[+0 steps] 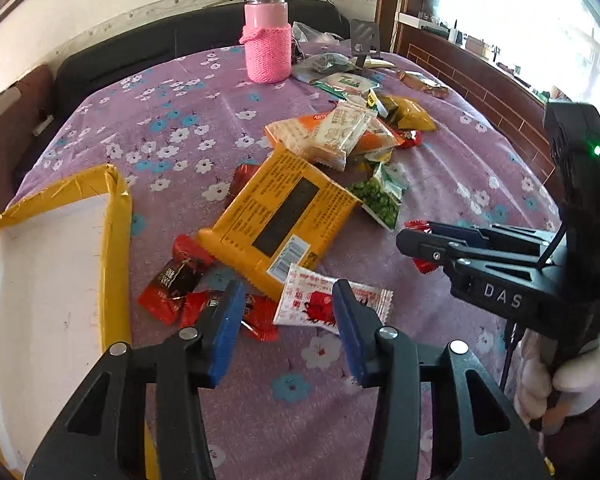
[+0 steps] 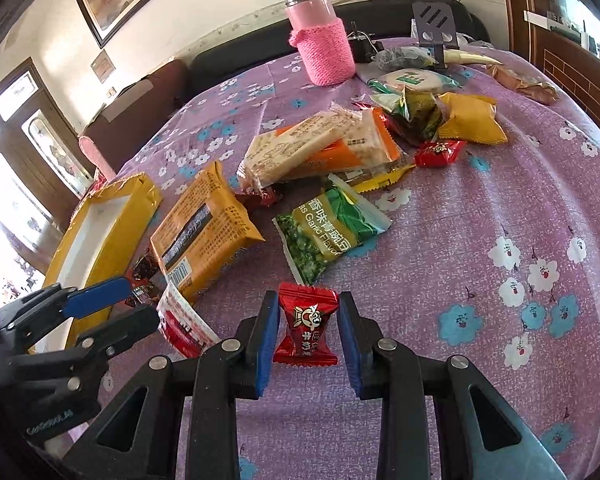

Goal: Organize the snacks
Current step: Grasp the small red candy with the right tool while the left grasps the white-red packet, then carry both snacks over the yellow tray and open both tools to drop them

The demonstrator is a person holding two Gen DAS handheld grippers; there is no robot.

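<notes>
My right gripper is shut on a red wrapped candy, just above the purple flowered tablecloth; in the left wrist view that gripper comes in from the right with red wrapper ends showing. My left gripper hangs open over a white-and-red sachet and several red candies. Its right finger covers part of the sachet, and the pads do not pinch it. A large yellow packet lies just beyond. An open box with yellow-taped walls stands at the left.
A pile of snack packets, a green pea bag and a yellow pouch fill the table's middle. A pink knit-sleeved bottle and a phone stand are at the back. A dark sofa lies behind the table.
</notes>
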